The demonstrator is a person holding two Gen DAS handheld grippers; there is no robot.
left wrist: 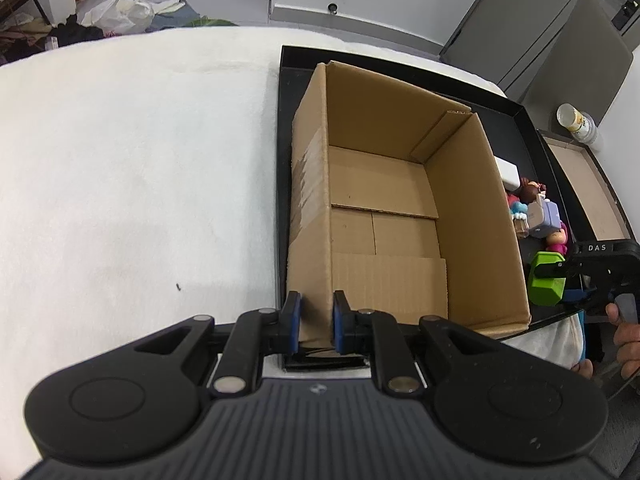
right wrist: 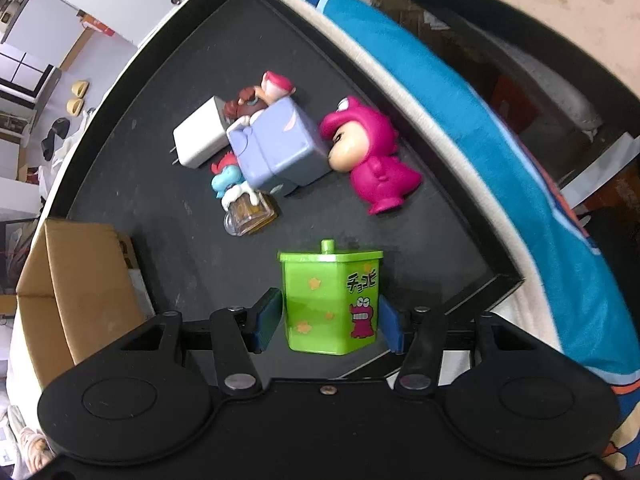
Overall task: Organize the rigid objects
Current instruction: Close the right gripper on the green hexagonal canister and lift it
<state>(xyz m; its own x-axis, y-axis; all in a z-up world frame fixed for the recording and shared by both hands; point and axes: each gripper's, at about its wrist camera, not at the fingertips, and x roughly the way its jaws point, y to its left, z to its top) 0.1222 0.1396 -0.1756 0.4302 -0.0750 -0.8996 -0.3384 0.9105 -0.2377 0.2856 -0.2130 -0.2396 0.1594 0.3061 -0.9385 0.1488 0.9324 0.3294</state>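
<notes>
An open, empty cardboard box (left wrist: pixel 476 220) stands in a black tray (left wrist: pixel 532 128). My left gripper (left wrist: pixel 317 320) is shut on the box's near left wall, with one blue pad on each side. In the right wrist view a green hexagonal toy container (right wrist: pixel 328 300) with a knob lid and a pink cartoon sticker sits between the pads of my right gripper (right wrist: pixel 330 322), which is shut on its two sides over the tray's near corner. The left wrist view shows the same green container (left wrist: pixel 546 284) to the right of the box.
Small toys lie on the black tray floor (right wrist: pixel 168 160): a pink figure (right wrist: pixel 374 160), a purple block (right wrist: pixel 280 152), a white charger (right wrist: pixel 200 136), a tiny mug (right wrist: pixel 248 212). White cloth (left wrist: pixel 120 160) covers the table at left. A blue cloth (right wrist: pixel 480 120) borders the tray. A bottle (left wrist: pixel 578 122) stands far right.
</notes>
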